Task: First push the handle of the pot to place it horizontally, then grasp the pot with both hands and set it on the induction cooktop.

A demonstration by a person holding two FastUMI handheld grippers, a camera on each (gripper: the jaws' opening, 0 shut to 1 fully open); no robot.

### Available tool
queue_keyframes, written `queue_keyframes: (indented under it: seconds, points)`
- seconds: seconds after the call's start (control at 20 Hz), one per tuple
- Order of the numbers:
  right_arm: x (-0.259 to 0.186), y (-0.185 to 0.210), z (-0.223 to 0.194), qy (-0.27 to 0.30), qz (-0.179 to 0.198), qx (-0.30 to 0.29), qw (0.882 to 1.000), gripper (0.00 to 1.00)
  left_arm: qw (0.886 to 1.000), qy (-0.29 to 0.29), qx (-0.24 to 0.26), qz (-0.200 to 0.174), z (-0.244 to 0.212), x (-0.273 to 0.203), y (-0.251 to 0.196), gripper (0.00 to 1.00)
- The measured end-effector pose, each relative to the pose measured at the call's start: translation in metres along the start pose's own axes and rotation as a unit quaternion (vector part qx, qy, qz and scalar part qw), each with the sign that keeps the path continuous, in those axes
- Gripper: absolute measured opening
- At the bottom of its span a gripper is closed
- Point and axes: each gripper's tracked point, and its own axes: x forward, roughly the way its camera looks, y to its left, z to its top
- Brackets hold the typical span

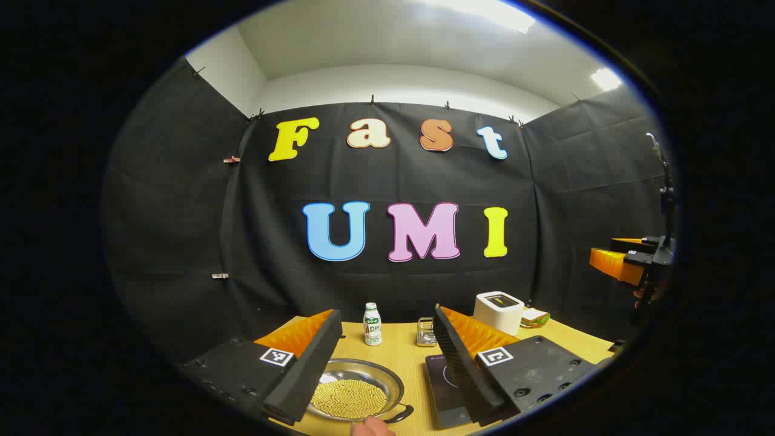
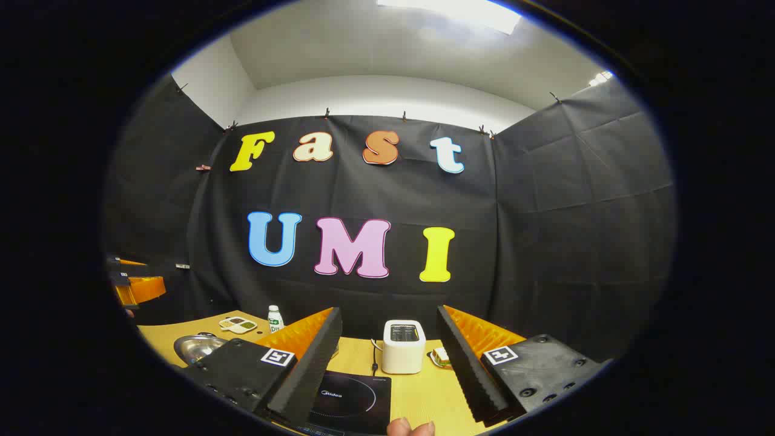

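A shallow steel pot (image 1: 354,387) holding yellow beans sits on the wooden table (image 1: 399,354), low between my left gripper's fingers. A black handle (image 1: 401,414) sticks out at its near right rim. The black induction cooktop (image 1: 445,387) lies just right of the pot, partly behind my finger. My left gripper (image 1: 385,315) hangs open above them, holding nothing. In the right gripper view the cooktop (image 2: 351,399) lies under my open right gripper (image 2: 387,312). There the pot (image 2: 197,346) is far left, with the left gripper (image 2: 136,284) above it. The right gripper (image 1: 626,260) shows far right in the left gripper view.
A small white bottle (image 1: 372,324) and a small glass holder (image 1: 425,333) stand behind the pot. A white toaster (image 2: 404,346) and a sandwich plate (image 2: 441,355) sit behind the cooktop. A divided dish (image 2: 238,325) lies at the back left. A fingertip (image 1: 369,427) shows at the bottom edge.
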Motion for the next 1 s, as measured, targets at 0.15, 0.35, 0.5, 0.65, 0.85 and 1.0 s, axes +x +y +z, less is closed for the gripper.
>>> queue_keyframes:
  seconds: [0.15,0.35,0.5,0.65,0.85,1.0]
  points:
    - [0.001,0.002,-0.004,0.005,0.003,0.003,1.0,0.97,1.0,0.003,0.001,0.004,-0.004,0.0,0.007,0.95]
    - [0.003,0.004,-0.008,0.009,0.003,0.008,1.0,0.97,1.0,0.002,0.001,0.011,-0.005,-0.001,0.016,0.95]
    - [0.005,0.007,-0.011,0.012,0.005,0.01,1.0,0.97,1.0,0.001,0.003,0.012,-0.006,-0.002,0.019,0.95]
    - [0.003,0.01,-0.012,0.011,0.01,0.008,1.0,0.97,1.0,-0.002,0.005,0.014,-0.004,-0.001,0.022,0.95]
    - [0.002,0.01,-0.007,-0.003,0.015,0.008,1.0,0.97,1.0,0.004,0.012,0.011,-0.008,-0.004,0.018,0.95]
    - [0.001,0.008,-0.004,-0.011,0.012,0.02,1.0,0.97,1.0,0.003,0.023,0.006,-0.007,-0.007,0.016,0.95]
